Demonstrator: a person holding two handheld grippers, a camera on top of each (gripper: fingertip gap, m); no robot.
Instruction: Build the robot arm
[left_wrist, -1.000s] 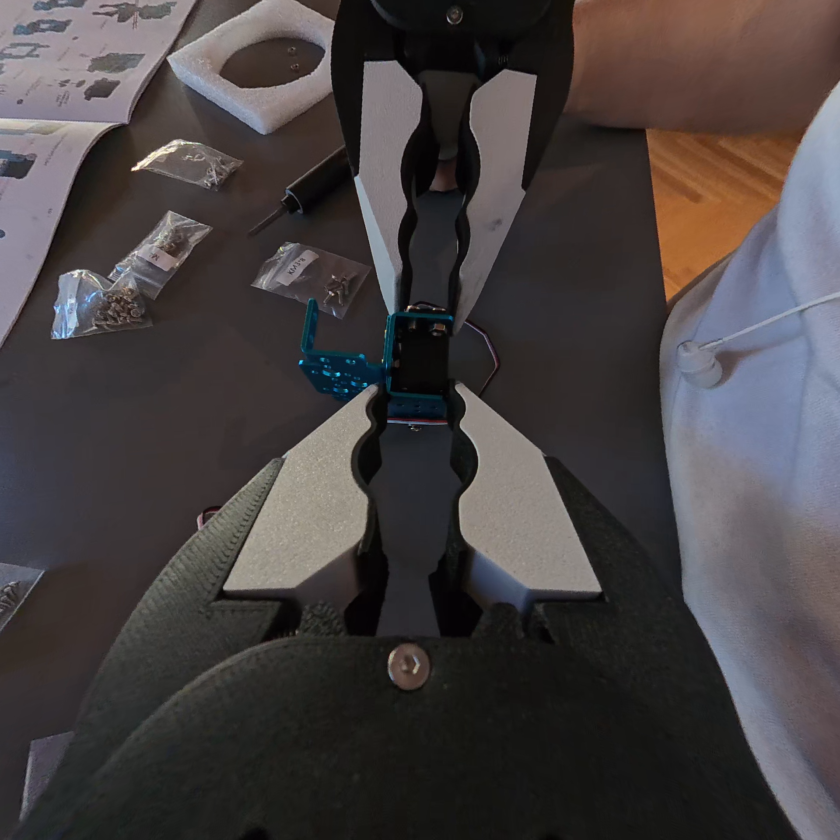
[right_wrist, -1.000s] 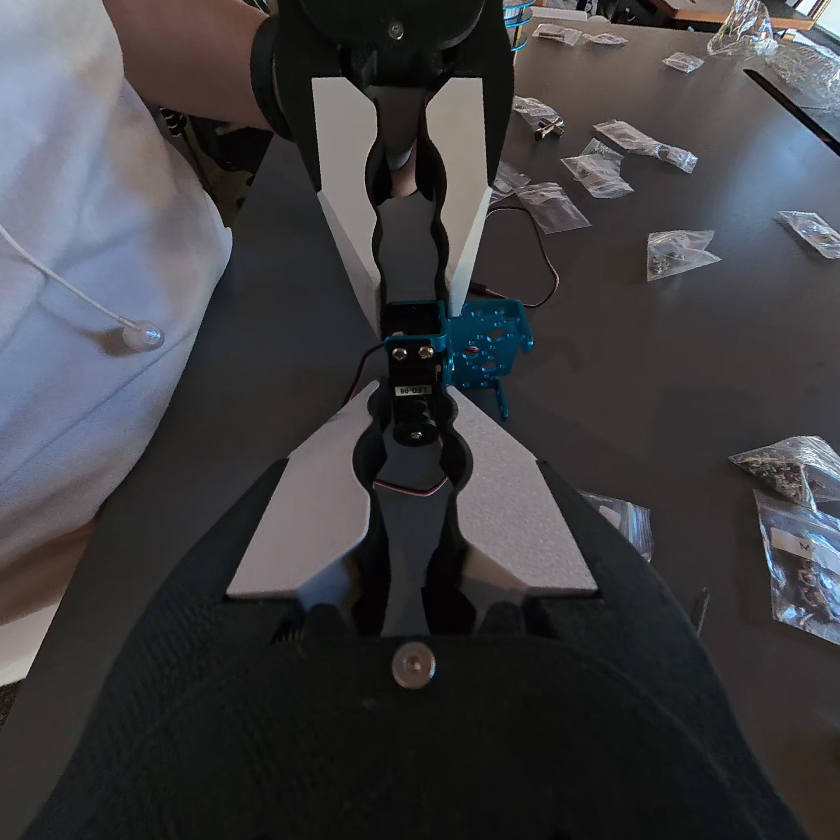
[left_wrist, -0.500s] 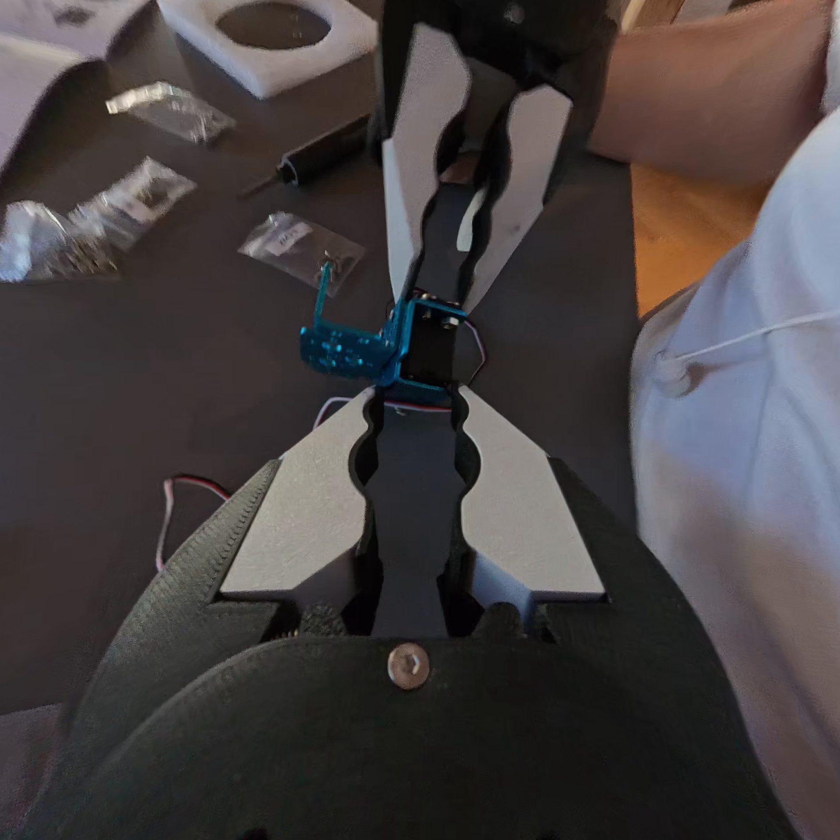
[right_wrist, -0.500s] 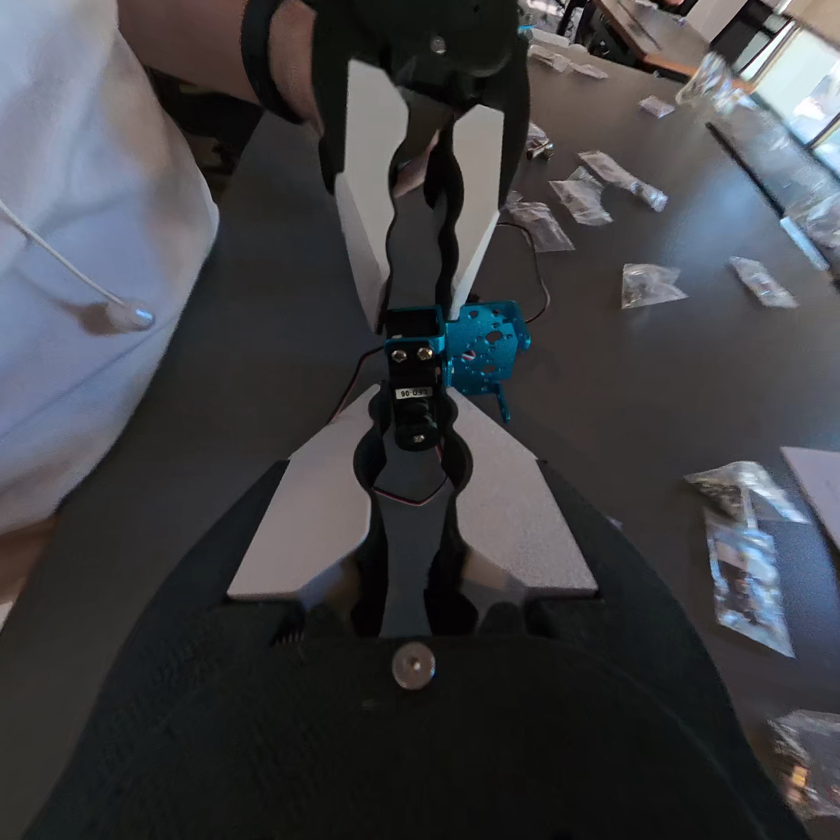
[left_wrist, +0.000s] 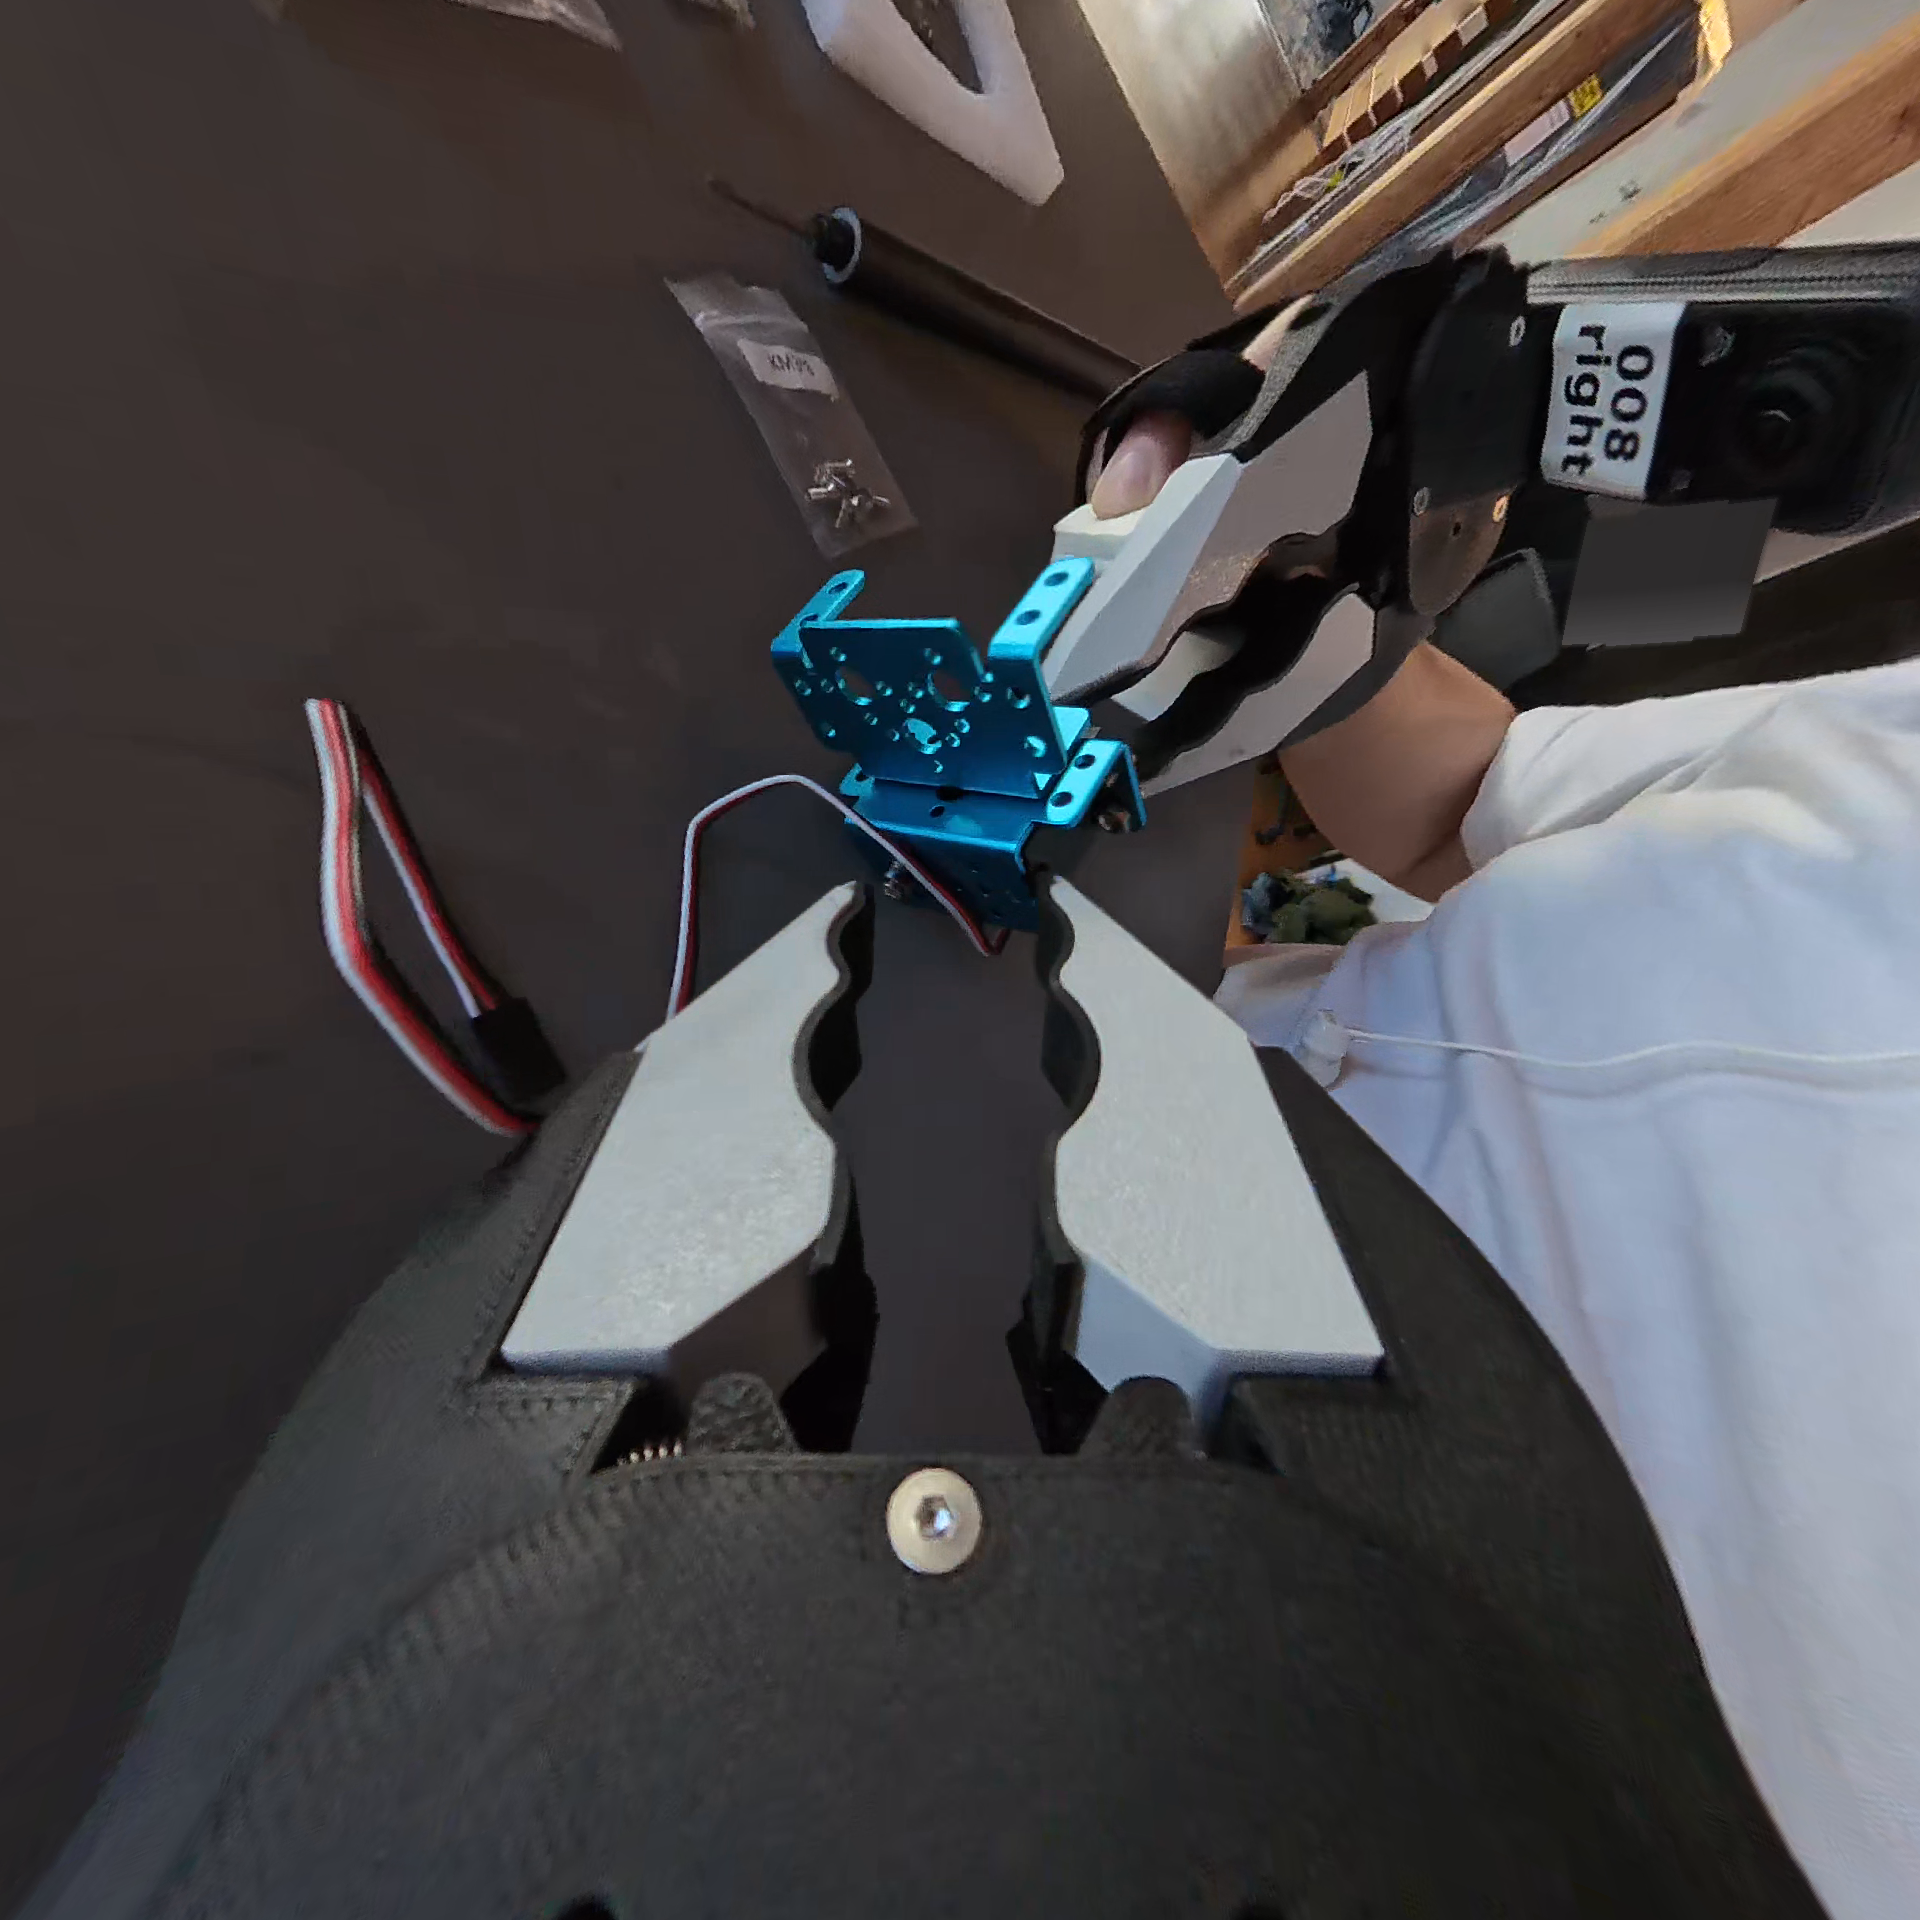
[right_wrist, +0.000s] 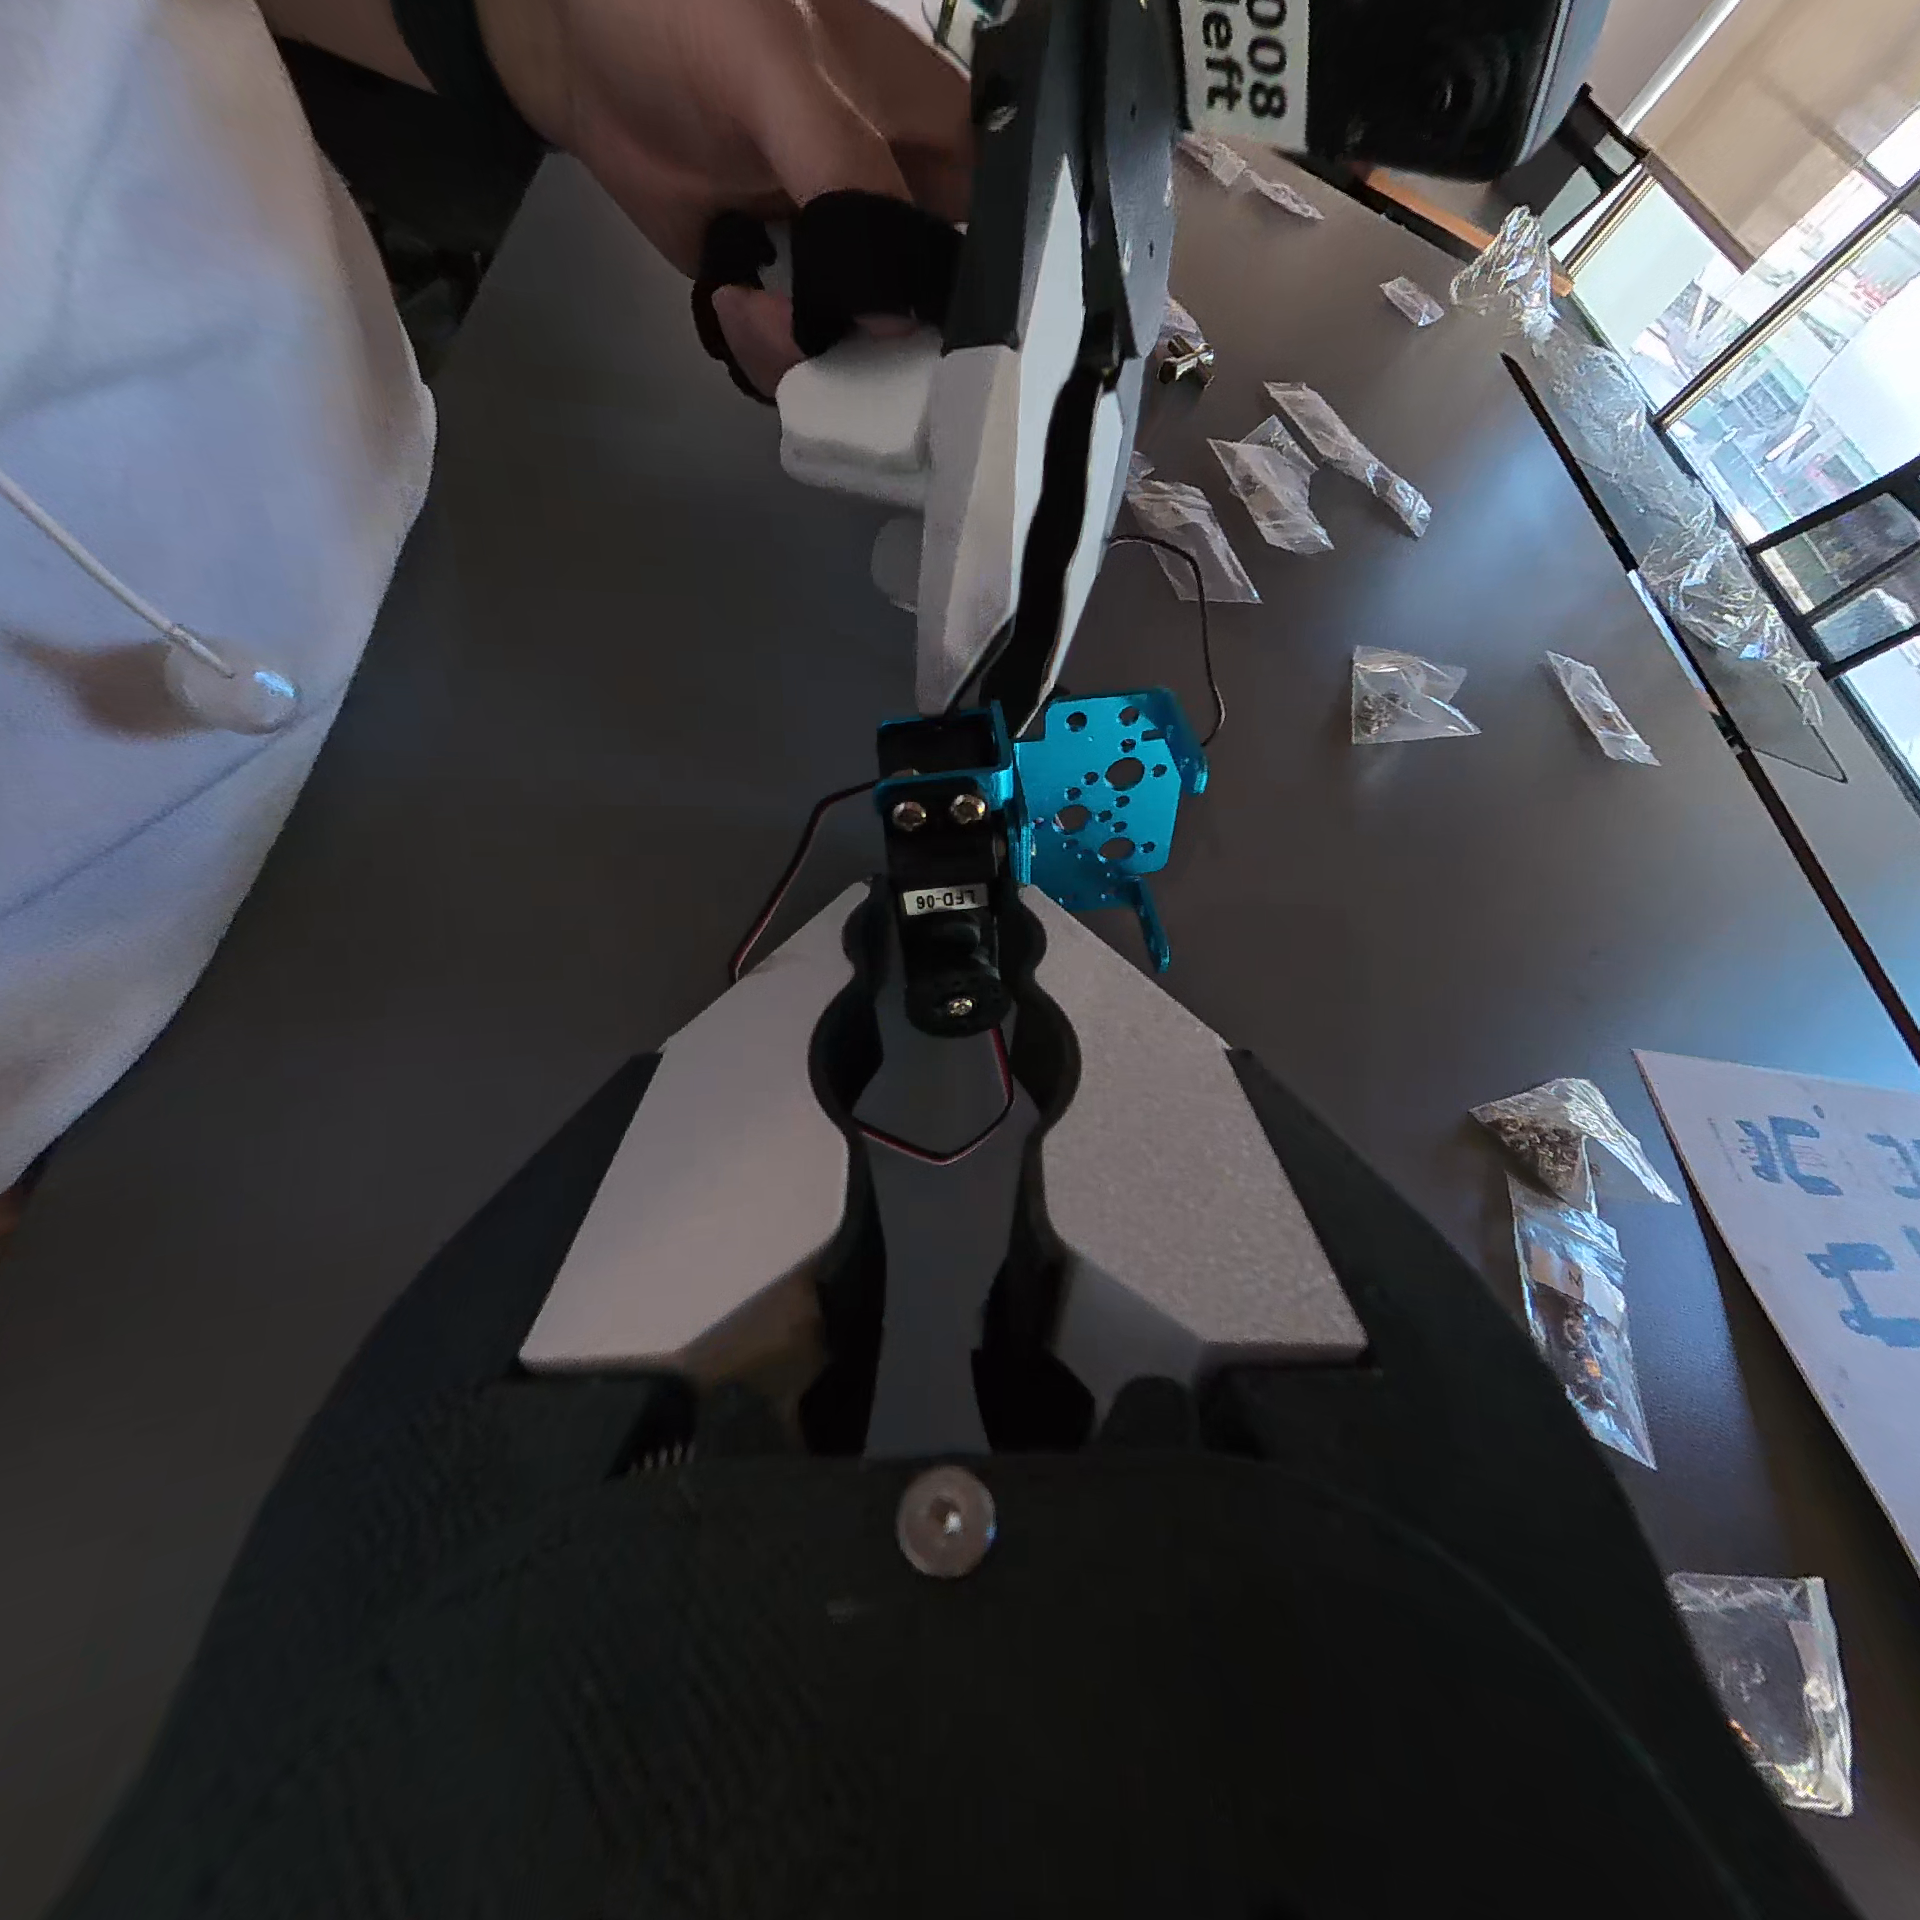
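A black servo (right_wrist: 940, 831) sits in a blue metal bracket (left_wrist: 914, 717) with several holes, held in the air above the dark table (left_wrist: 312, 520). My left gripper (left_wrist: 956, 899) is shut on the bracket's lower end. My right gripper (right_wrist: 951, 914) is shut on the servo body. It also shows in the left wrist view (left_wrist: 1101, 717), coming in from the upper right. The left gripper reaches down from above in the right wrist view (right_wrist: 987, 707). The servo's red, white and black wire (left_wrist: 353, 883) hangs beside my left gripper and ends in a black plug (left_wrist: 509, 1039).
Small clear bags of screws (right_wrist: 1403, 707) lie scattered on the table, one (left_wrist: 800, 416) just beyond the bracket. A black screwdriver (left_wrist: 935, 281) and a white foam piece (left_wrist: 935, 94) lie farther off. A printed sheet (right_wrist: 1818, 1247) lies at the right. A person in white (left_wrist: 1662, 1143) is close by. Left and right tips are no more than a few centimetres apart. The black plug (left_wrist: 509, 1039) lies around 6 cm away from my left fingertips.
Both grippers have lifted the bracket and servo and turned them. The bracket's holed plate now faces the left wrist camera. Both views have tilted, and the wire's plug has come into the left view.
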